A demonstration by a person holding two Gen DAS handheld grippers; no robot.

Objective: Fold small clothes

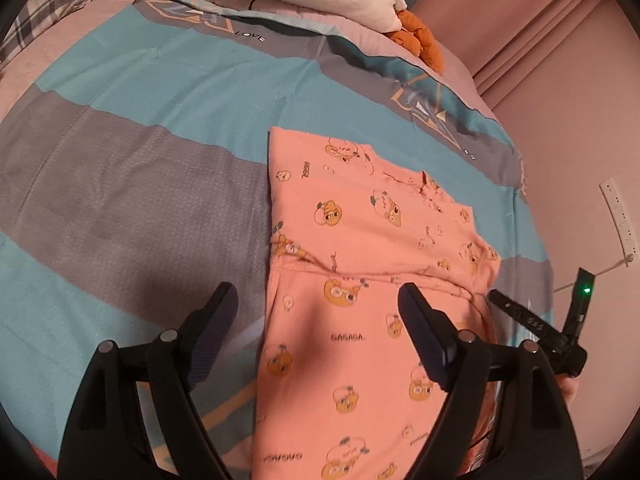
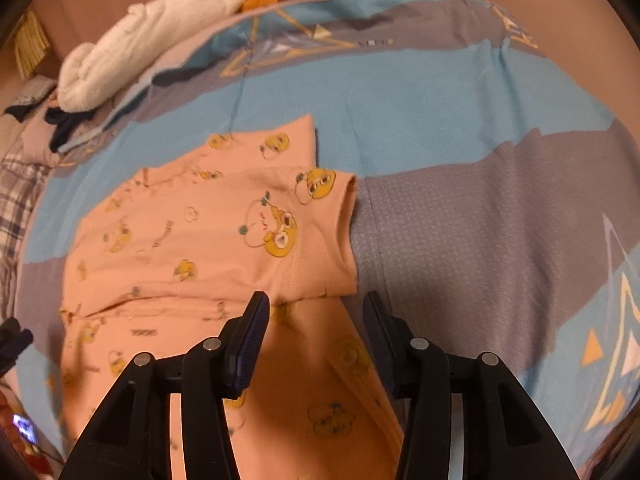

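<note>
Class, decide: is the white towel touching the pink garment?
Apart. The right wrist view shows the white towel far from the pink garment, with blue bedspread between them.

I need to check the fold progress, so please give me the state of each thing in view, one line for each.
Pink garment: lying flat on the bed, partly folded, a sleeve laid across the body.
Left gripper: open, fingers above the garment, holding nothing.
Right gripper: open, nothing between the fingers.
Bedsheet: spread out under the garment.
White blanket: bunched at the far edge of the bed.
</note>
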